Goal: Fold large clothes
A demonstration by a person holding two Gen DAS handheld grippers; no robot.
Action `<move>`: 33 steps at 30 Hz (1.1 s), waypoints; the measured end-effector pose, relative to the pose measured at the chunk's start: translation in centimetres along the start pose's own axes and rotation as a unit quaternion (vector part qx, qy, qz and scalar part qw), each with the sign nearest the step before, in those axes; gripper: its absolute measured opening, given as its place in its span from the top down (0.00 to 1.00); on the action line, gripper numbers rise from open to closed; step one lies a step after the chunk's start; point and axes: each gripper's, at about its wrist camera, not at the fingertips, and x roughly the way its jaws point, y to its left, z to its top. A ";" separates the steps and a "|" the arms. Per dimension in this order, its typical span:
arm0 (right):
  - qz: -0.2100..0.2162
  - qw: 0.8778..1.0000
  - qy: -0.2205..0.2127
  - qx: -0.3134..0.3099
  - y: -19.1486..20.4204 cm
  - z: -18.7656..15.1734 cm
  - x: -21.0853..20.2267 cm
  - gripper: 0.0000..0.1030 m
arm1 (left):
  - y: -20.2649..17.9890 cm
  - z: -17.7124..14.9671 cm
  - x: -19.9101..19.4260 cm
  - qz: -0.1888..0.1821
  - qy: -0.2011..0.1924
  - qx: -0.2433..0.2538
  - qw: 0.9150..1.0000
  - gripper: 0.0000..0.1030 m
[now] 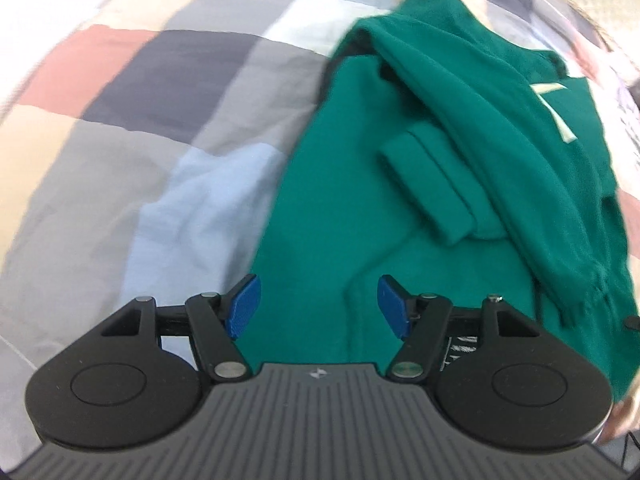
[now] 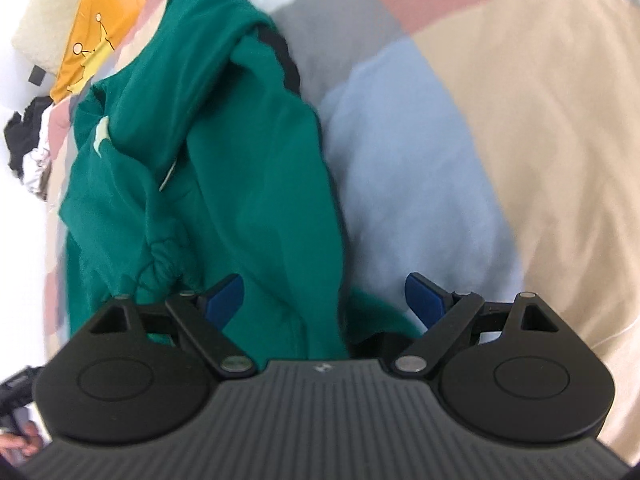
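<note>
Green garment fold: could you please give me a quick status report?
Left hand-held gripper open, empty, over cloth. Right hand-held gripper open, empty. Green garment rumpled, sleeve across it, on the patchwork quilt. Nothing in the way.

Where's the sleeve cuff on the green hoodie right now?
In the left wrist view, the cuff lies right of centre on the green hoodie, above the right blue finger.

You have a bed under a patchwork quilt [image 1: 132,92]; a green garment [image 1: 360,208] lies crumpled on it, an orange cushion [image 2: 100,20] beyond.
</note>
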 end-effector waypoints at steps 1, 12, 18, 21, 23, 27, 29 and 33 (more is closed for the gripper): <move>0.015 1.000 0.008 0.000 0.2 -0.2 0.1 0.11 | 0.2 0.0 -0.1 0.008 -0.005 -0.009 1.000 0.32; 0.103 0.994 0.038 -0.022 1.7 -1.3 -0.6 0.11 | 2.0 0.4 2.6 0.025 0.054 -0.049 0.997 0.30; 0.097 0.992 0.050 -0.067 3.4 -1.9 -0.7 0.11 | 2.8 0.5 4.6 0.021 0.091 -0.067 0.993 0.30; 0.057 0.995 0.051 -0.071 3.5 -1.8 -0.4 0.14 | 2.5 0.3 4.7 0.043 0.094 -0.057 0.993 0.29; 0.000 0.996 0.046 -0.074 3.4 -1.7 0.0 0.14 | 2.1 0.1 5.0 0.046 0.111 -0.045 0.992 0.25; -0.058 0.990 0.071 -0.112 3.9 -1.6 1.4 0.14 | 0.7 -0.6 5.2 0.053 0.134 0.001 0.990 0.23; -0.074 0.985 0.083 -0.132 4.4 -1.9 2.0 0.13 | -0.2 -0.8 5.2 0.062 0.142 0.032 0.987 0.23; -0.084 0.974 0.110 -0.178 5.4 -2.6 2.7 0.15 | -1.0 -0.9 5.4 0.069 0.154 0.057 0.984 0.26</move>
